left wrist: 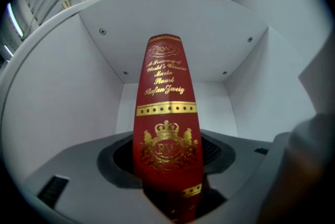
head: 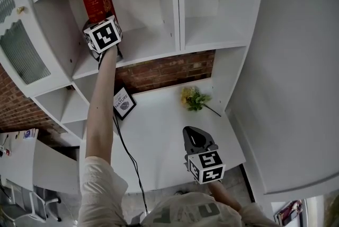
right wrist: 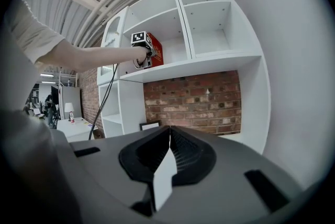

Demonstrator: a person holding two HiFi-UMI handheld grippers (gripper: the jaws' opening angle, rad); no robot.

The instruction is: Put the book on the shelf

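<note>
A red book (head: 97,0) with gold lettering stands upright in the left upper compartment of the white shelf (head: 145,43). My left gripper (head: 100,23) reaches up into that compartment, shut on the book's lower spine (left wrist: 166,113). In the left gripper view the book rises between the jaws with the compartment's white back wall behind it. My right gripper (head: 195,137) hangs low over the white desk, shut and holding nothing. From the right gripper view the book (right wrist: 155,50) and the left gripper's marker cube (right wrist: 138,38) show far off on the shelf.
A small framed picture (head: 123,103) leans against the brick wall (head: 169,69) under the shelf. A bunch of yellow flowers (head: 194,98) lies on the white desk (head: 159,146). A black cable (head: 130,159) trails down from the left arm. A second compartment (head: 212,3) is to the right.
</note>
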